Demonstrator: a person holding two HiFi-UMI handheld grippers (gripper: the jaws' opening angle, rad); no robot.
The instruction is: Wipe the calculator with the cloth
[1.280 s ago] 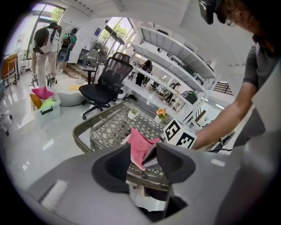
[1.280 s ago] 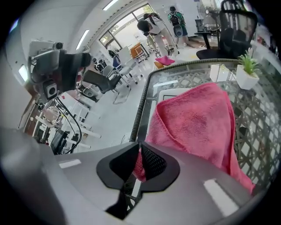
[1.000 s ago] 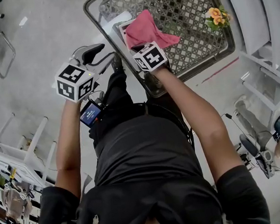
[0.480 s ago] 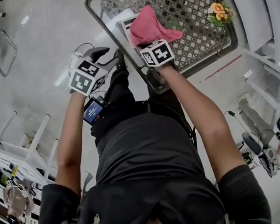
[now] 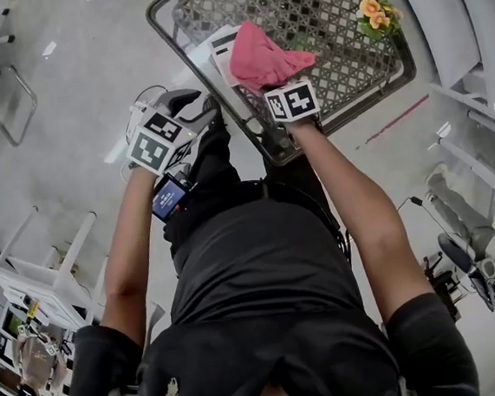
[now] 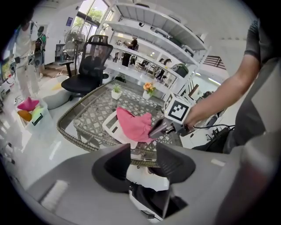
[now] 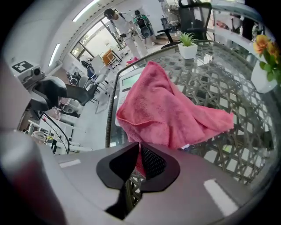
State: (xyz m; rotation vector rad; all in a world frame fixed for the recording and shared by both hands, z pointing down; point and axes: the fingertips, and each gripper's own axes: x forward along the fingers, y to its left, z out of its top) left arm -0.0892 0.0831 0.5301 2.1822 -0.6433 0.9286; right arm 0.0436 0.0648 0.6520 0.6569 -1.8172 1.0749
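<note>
A pink cloth [image 5: 263, 59] [image 7: 169, 110] [image 6: 134, 124] is draped over a white calculator [image 5: 215, 44] [image 7: 130, 80] [image 6: 113, 126] at the near left part of a woven glass-topped table [image 5: 366, 68]. My right gripper [image 7: 139, 159] [image 5: 279, 90] is shut on the cloth's near edge, just over the table's front rim. My left gripper [image 6: 142, 163] [image 5: 188, 103] is open and holds nothing; it hangs off the table's left side, above the floor. Most of the calculator is hidden under the cloth.
A small potted plant [image 7: 188, 45] and a pot of orange flowers [image 5: 376, 17] stand on the table. A black office chair [image 6: 90, 61] is beyond it. White shelving [image 5: 38, 282] stands on the floor at the left. A basket of cloths [image 6: 30, 112] sits on the floor.
My left gripper has moved right and forward toward the table's corner. My right gripper with the cloth has shifted a little to the right.
</note>
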